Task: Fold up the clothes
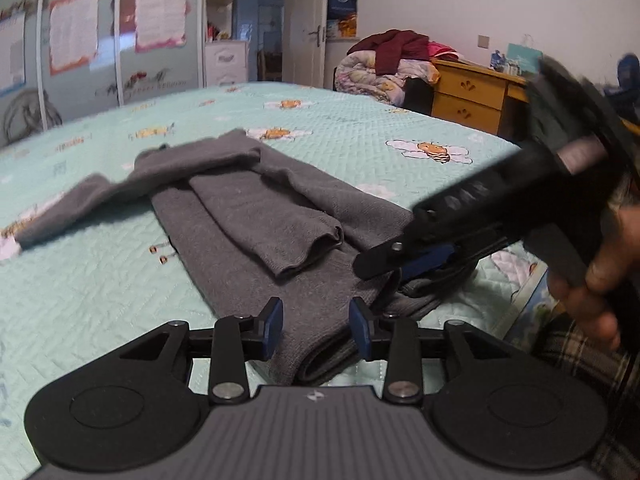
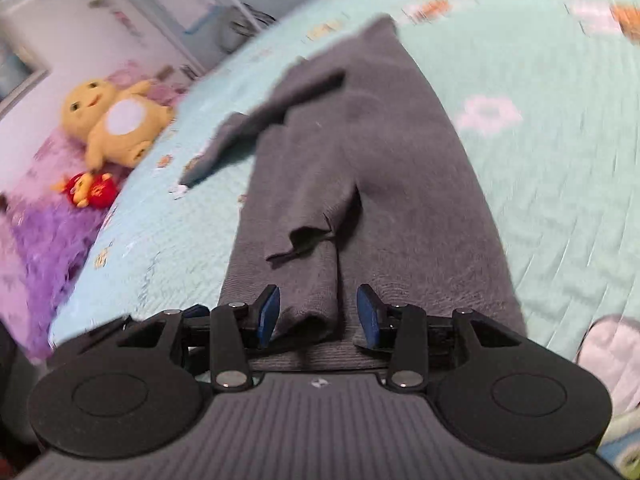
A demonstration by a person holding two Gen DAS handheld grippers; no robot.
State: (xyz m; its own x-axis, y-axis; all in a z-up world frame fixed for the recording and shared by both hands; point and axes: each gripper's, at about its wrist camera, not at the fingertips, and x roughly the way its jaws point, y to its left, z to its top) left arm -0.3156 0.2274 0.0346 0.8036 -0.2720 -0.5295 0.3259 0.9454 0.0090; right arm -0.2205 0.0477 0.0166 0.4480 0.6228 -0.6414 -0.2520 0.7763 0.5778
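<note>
A grey sweater [image 1: 256, 216] is lying on a bed under a pale green quilt [image 1: 100, 288] printed with bees and flowers; in the left wrist view, going from the left, one sleeve [image 1: 80, 204] is stretching out flat across the quilt toward the left edge, then the body of the sweater is running down the middle with the other sleeve [image 1: 276, 220] folded over on top of it, its cuff pointing toward the camera. The left gripper [image 1: 316, 330] is hovering just over the near hem, its blue pads standing apart and pressing on nothing, with the folded edge of the sweater showing between and below them. Further right, the right gripper [image 1: 404, 258] is reaching in from the side, low over the right edge of the sweater, and a hand [image 1: 600, 276] is wrapping around its handle; beyond it a wooden desk [image 1: 472, 92] is standing by the wall, beside a heap of bedding and clothes.

In the right wrist view, a yellow plush toy [image 2: 116, 120] and a small red one [image 2: 90, 189] are lying at the far left of the bed; the sweater [image 2: 400, 200] is filling the middle; the right gripper [image 2: 318, 314] is sitting over its near end with the pads apart, a loose fold of cloth rising between them but untouched by either pad.
</note>
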